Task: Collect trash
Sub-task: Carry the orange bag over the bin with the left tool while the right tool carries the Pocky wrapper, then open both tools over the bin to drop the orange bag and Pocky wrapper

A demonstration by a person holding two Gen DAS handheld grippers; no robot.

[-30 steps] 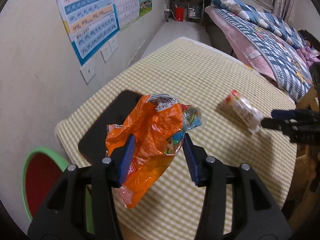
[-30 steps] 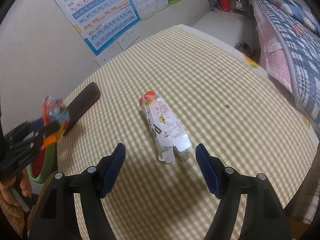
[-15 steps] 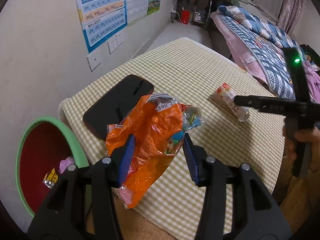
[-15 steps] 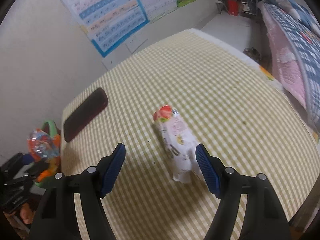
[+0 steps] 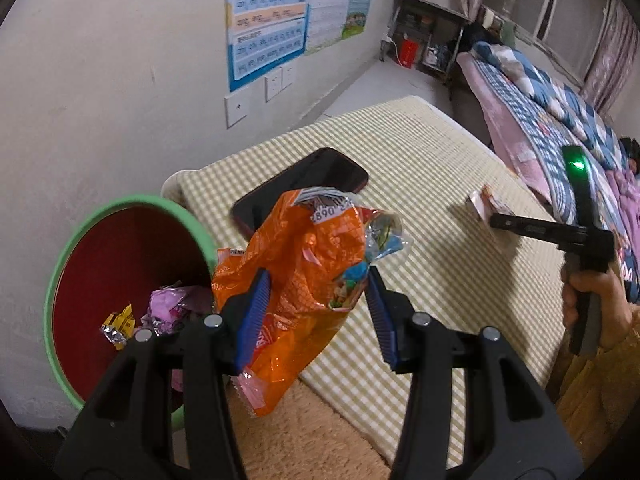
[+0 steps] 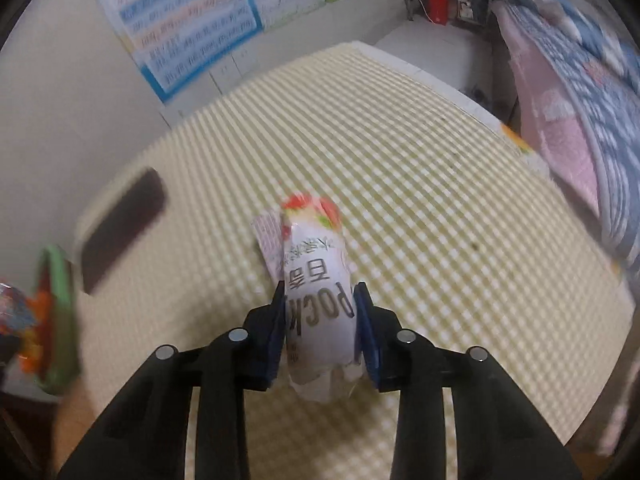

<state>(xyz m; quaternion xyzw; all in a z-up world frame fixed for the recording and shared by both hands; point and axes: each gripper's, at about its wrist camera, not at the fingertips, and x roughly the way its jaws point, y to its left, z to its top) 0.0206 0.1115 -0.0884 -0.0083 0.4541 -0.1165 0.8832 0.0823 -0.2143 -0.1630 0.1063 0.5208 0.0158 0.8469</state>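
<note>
My left gripper (image 5: 316, 312) is shut on a crumpled orange snack bag (image 5: 296, 268) with a clear colourful wrapper (image 5: 384, 236) bunched against it. It hangs at the table's near corner, right beside the green-rimmed red bin (image 5: 120, 264). The bin holds several wrappers (image 5: 160, 312). My right gripper (image 6: 320, 328) has its jaws closing on a white snack packet with a red end (image 6: 316, 276); both blue pads touch the packet's sides. In the left wrist view the right gripper (image 5: 500, 222) reaches over that packet (image 5: 480, 206), held by a hand (image 5: 592, 304).
A dark phone (image 5: 304, 184) lies on the yellow checked tablecloth (image 5: 420, 168) near the wall. The bin (image 6: 60, 320) shows blurred at the left of the right wrist view. A bed with a quilt (image 5: 560, 112) runs along the right. Beige carpet (image 5: 312, 432) lies below.
The left gripper carried the orange bag sideways to the bin, which now fills the lower left. The right gripper's jaws closed from wide apart onto the white packet.
</note>
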